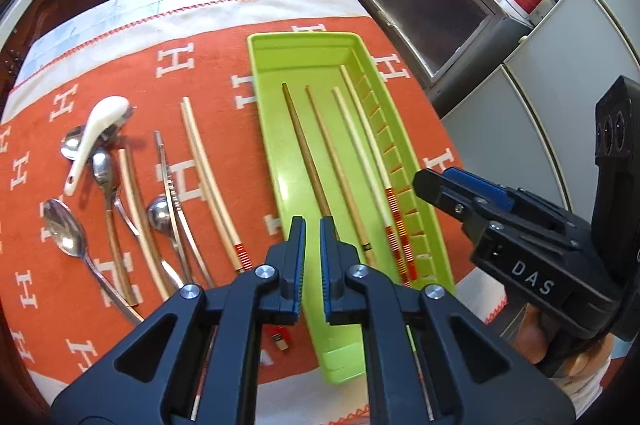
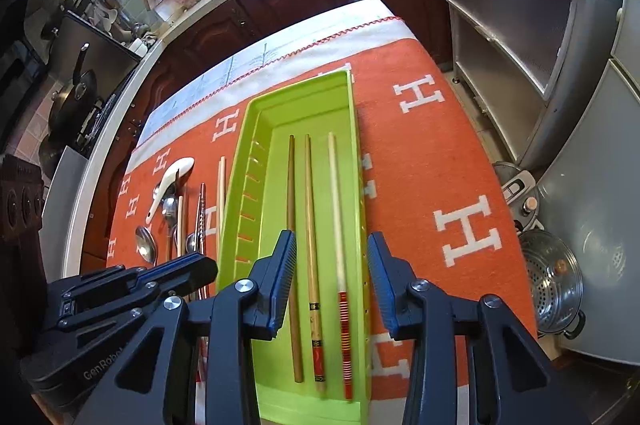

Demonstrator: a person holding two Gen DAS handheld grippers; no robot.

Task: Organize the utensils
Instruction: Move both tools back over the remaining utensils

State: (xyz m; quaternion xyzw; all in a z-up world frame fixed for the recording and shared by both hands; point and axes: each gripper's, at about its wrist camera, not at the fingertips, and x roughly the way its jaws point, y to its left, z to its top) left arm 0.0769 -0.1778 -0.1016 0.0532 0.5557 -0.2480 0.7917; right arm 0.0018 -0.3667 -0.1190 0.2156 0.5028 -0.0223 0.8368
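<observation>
Slim chopsticks [image 2: 311, 225], ribbed green plastic tray [image 2: 248, 129]

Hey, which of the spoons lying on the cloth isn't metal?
The white ceramic spoon, at the far end of the pile, resting across a steel spoon. The other spoons are shiny metal.

Black grippers [image 1: 313, 225], blue pads, silver screws

Left gripper [image 1: 313, 225] closed, right gripper [image 2: 332, 245] parted
</observation>
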